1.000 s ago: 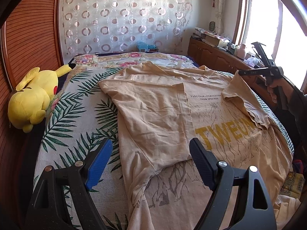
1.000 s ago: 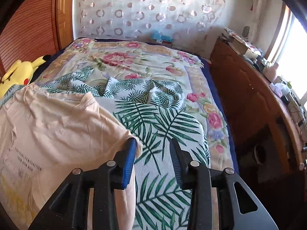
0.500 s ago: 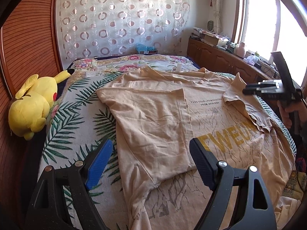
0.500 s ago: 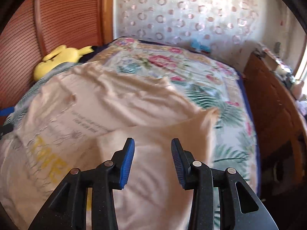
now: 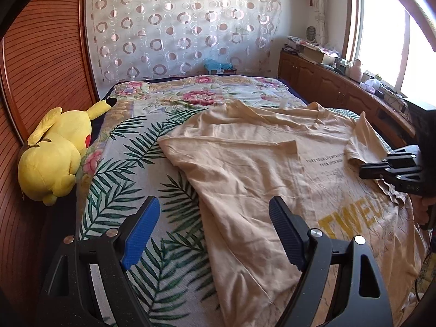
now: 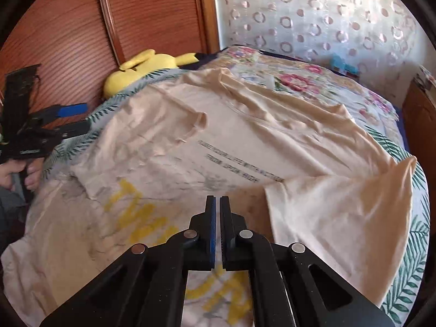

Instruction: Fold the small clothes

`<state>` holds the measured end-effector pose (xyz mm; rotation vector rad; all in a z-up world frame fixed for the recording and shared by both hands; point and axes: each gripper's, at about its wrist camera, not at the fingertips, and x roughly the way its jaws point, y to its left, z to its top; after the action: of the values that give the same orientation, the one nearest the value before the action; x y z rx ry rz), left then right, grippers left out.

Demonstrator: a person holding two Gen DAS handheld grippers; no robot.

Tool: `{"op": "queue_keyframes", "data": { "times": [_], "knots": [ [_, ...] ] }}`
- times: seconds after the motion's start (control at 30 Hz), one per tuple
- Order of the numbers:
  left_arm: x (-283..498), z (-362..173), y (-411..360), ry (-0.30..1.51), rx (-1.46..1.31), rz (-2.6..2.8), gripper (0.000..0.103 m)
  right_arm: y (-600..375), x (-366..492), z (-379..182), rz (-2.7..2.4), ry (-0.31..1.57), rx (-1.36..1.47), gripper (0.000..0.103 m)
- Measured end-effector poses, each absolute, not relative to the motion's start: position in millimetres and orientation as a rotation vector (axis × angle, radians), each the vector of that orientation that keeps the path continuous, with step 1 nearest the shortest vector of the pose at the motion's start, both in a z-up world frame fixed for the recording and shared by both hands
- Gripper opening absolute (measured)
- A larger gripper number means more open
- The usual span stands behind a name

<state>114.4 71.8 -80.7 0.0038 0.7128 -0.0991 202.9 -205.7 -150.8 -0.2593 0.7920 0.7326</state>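
**T-shirt half folded on the bed, right jaws clenched empty, left jaws released**

The T-shirt (image 5: 259, 169), a beige one with yellow block letters and small dark print, lies spread across the bed (image 5: 141, 141) ahead of both pairs of jaws. In the left wrist view its folded-over side runs from just beyond the right-hand pad up and away toward the far end of the bed, and its near edge passes under the gap between the pads. In the right wrist view the shirt fills the ground directly beyond the jaw tips, with one sleeve (image 6: 340, 218) laid over the body to the right of the jaws and the other sleeve (image 6: 190, 125) folded in farther off, up and to the left.

The bed carries a cover printed with green palm leaves and pink flowers; bare cover shows below and left of the left jaws.

A yellow plush toy (image 5: 54, 158) rests against the wooden headboard panel, well off to the left of the left jaws.

The left gripper (image 5: 215, 234) hangs over the shirt's edge with its jaws released and wide, nothing between the blue pads. The right gripper (image 6: 218, 204) hovers above the printed chest with its jaws clenched together, pad against pad, and no cloth caught between them. Each gripper appears at the edge of the other's view, held in a hand (image 6: 19, 174).
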Motion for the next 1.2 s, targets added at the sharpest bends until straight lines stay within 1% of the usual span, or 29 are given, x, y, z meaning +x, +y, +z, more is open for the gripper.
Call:
{"op": "queue_keyframes", "data": {
  "times": [0.37,0.4,0.43,0.47,0.5,0.53,0.57,0.9,1.07,1.2],
  "knots": [
    [163.0,-80.2,89.6,0.738,-0.022,-0.075,0.083,-243.5,236.7,-143.2,0.623,0.758,-0.27,0.003],
    [167.7,-80.7,91.4,0.742,-0.026,-0.076,0.083,-248.9,241.3,-142.9,0.614,0.757,-0.266,0.005],
    [172.7,-81.1,93.7,0.744,-0.031,-0.079,0.083,-251.0,240.3,-140.5,0.604,0.755,-0.266,0.01],
    [176.5,-81.6,94.8,0.744,-0.036,-0.083,0.083,-255.1,240.6,-139.0,0.59,0.752,-0.266,0.02],
    [180.8,-82.1,96.4,0.746,-0.041,-0.088,0.083,-261.3,244.4,-139.2,0.566,0.75,-0.266,0.028],
    [186.0,-83.2,98.6,0.75,-0.047,-0.092,0.083,-263.9,248.6,-139.8,0.545,0.749,-0.264,0.042],
    [189.4,-84.4,99.9,0.756,-0.051,-0.093,0.083,-268.5,251.8,-139.9,0.524,0.749,-0.258,0.046],
    [216.7,-104.8,108.8,0.818,-0.05,-0.081,0.079,-315.6,278.7,-144.9,0.364,0.765,-0.173,0.046],
    [224.7,-109.1,111.2,0.836,-0.055,-0.091,0.074,-309.6,297.5,-154.1,0.345,0.809,-0.141,0.046],
    [230.0,-111.3,112.7,0.853,-0.061,-0.096,0.073,-303.0,315.4,-159.3,0.372,0.84,-0.124,0.046]
  ]
}}
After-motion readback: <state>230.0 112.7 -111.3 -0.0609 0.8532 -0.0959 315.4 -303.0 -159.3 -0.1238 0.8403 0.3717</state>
